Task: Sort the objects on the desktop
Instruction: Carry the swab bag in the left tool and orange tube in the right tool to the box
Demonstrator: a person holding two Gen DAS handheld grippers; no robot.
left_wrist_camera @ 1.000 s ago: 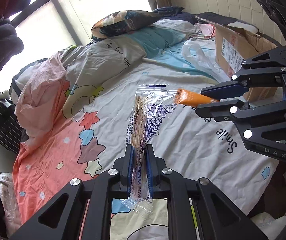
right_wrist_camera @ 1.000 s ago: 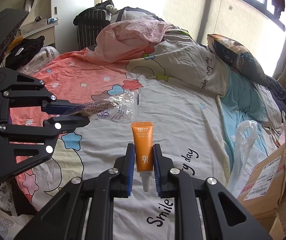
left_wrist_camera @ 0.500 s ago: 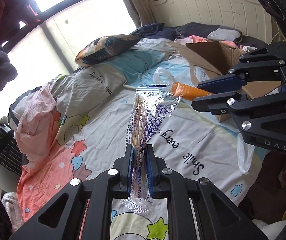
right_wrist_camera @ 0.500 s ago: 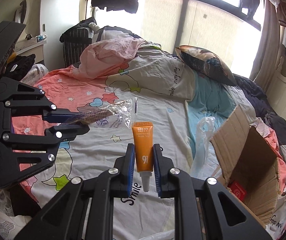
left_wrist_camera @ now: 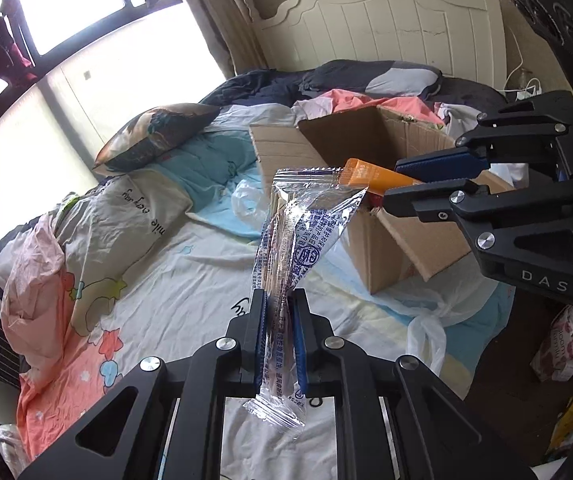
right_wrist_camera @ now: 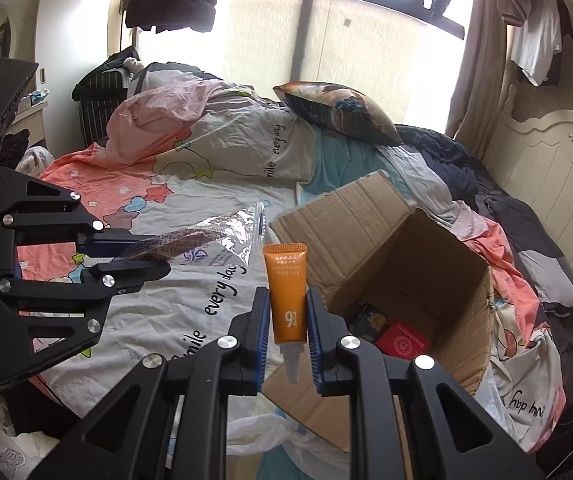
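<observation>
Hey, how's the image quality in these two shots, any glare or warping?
Left wrist view: window blown out white, headboard bowed by fisheye, glare on the clear toothpick packet. Right wrist view: backlit window washes out, sunscreen tube print sharp.

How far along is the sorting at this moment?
Partly done: the open cardboard box already holds a red packet and a dark item beside it. In hand: the right gripper clamps an orange SPF45 tube, and the left gripper clamps a clear printed bag of thin wooden sticks. Left: dropping both in; neither is inside yet.
</observation>
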